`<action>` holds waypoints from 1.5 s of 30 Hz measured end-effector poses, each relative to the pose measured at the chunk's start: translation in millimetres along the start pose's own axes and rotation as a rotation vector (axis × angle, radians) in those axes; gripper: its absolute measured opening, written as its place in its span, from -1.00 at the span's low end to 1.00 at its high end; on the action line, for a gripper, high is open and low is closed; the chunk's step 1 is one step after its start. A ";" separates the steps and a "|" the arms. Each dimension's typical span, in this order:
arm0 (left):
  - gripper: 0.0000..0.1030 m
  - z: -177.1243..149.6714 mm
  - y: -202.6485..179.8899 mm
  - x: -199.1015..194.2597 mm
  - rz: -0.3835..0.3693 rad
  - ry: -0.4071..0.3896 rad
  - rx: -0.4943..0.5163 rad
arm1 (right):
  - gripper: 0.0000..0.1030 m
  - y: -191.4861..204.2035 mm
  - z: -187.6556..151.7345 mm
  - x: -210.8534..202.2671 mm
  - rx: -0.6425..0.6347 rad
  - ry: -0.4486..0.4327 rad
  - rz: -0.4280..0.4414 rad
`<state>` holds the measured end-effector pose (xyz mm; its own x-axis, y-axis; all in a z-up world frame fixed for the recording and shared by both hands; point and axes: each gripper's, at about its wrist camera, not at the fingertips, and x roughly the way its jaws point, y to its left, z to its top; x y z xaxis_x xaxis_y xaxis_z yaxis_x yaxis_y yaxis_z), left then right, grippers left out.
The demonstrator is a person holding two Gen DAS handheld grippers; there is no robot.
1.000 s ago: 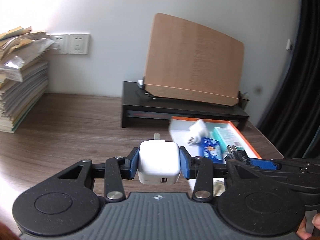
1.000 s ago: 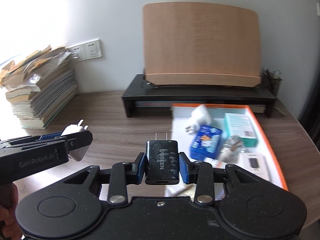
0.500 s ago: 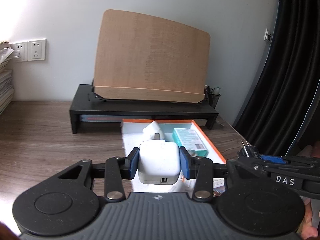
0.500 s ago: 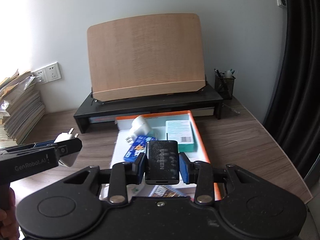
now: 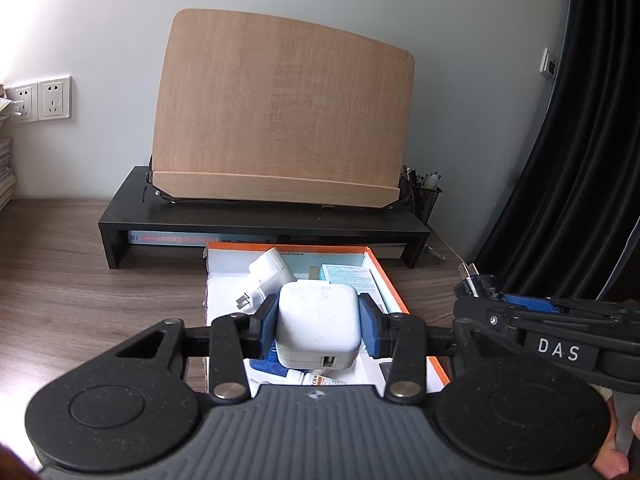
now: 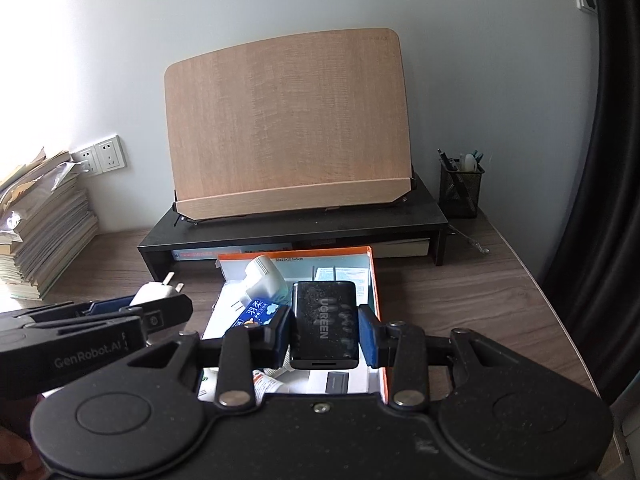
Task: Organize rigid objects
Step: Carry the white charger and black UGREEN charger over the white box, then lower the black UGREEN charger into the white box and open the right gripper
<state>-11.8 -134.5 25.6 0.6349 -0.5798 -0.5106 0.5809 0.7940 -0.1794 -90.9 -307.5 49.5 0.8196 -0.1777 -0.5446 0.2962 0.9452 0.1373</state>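
Left wrist view: my left gripper [image 5: 319,325] clamps a white square USB charger [image 5: 318,330]; my right gripper [image 6: 325,329] clamps a black rectangular UGREEN charger [image 6: 325,325]. Both hang over the orange-rimmed white cardboard tray [image 5: 384,272]. Step: carrying to deposit. Next: lower into bare tray floor, release. Brown wood-grain desk [image 5: 80,300], grey wall [image 5: 320,0].

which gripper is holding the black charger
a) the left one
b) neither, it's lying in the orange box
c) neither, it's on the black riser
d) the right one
d: in the right wrist view the right gripper has its blue pads clamped on the black charger, held above the orange box, while the left gripper grips the white charger.
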 end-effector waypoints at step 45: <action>-0.18 -5.2 -17.9 58.2 0.085 0.065 -0.077 | -0.15 -21.0 22.0 71.7 -0.065 0.046 0.090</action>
<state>12.1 -181.4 -5.3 0.6444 -0.4984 -0.5799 0.4839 0.8530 -0.1954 -27.5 -346.1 25.8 0.8176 -0.0794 -0.5703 0.1884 0.9728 0.1345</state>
